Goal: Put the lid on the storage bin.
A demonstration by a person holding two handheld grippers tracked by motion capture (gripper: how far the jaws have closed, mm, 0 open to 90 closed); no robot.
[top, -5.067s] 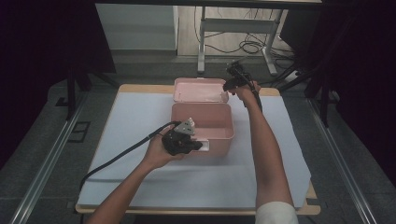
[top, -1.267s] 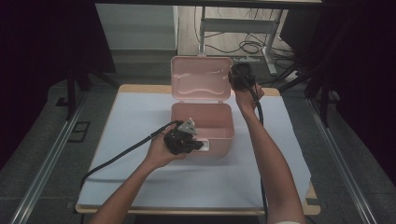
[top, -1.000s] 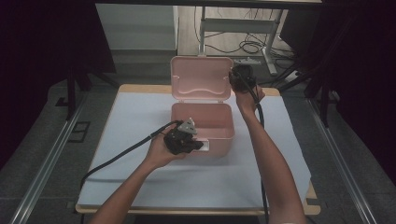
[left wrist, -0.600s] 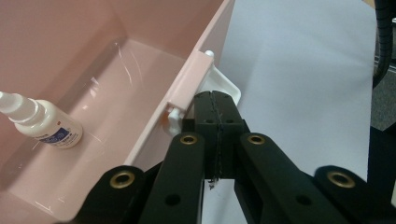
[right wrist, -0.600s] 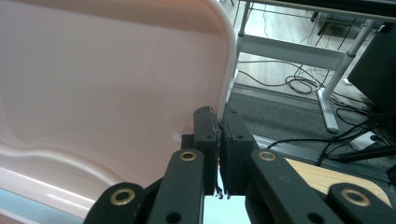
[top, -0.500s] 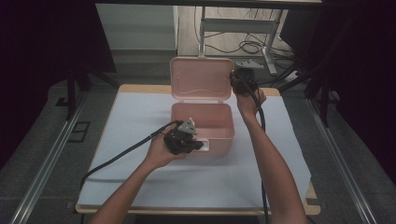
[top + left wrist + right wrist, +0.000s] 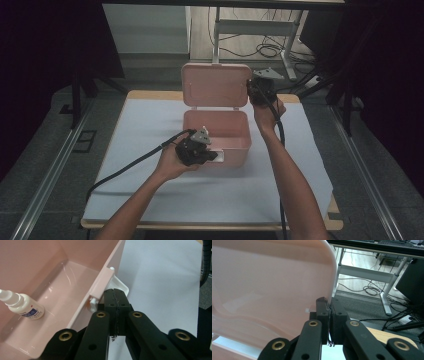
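Two claws work on one pink box (image 7: 216, 131), which sits near the middle of the surface (image 7: 140, 130) with its lid (image 7: 216, 85) raised upright at the box's 12 o'clock side.

In the high view the right claw (image 7: 256, 89) is at the lid's 3 o'clock edge. In the right gripper view its jaws are clamped together on that thin pink edge, the lid's rim pinched between the pads just above the brass pivots, and the lid fills the frame from 9 to 12 o'clock.

In the high view the left claw (image 7: 214, 155) is at the box's 6 o'clock wall, by the white latch (image 7: 220, 156). In the left gripper view the left claw (image 7: 116, 293) has its jaws pressed fully together, with only a thin seam between the pads. The tips rest against the white latch (image 7: 119, 285) just below the box's rim (image 7: 101, 287); whether any of the latch is pinched between them I cannot tell.

Inside the box, in the left gripper view, a small white bottle (image 7: 23, 306) with a blue label lies tilted on the floor at about 9 o'clock, with its nozzle pointing toward the frame's left edge. The rest of the visible pink floor is bare and glossy.
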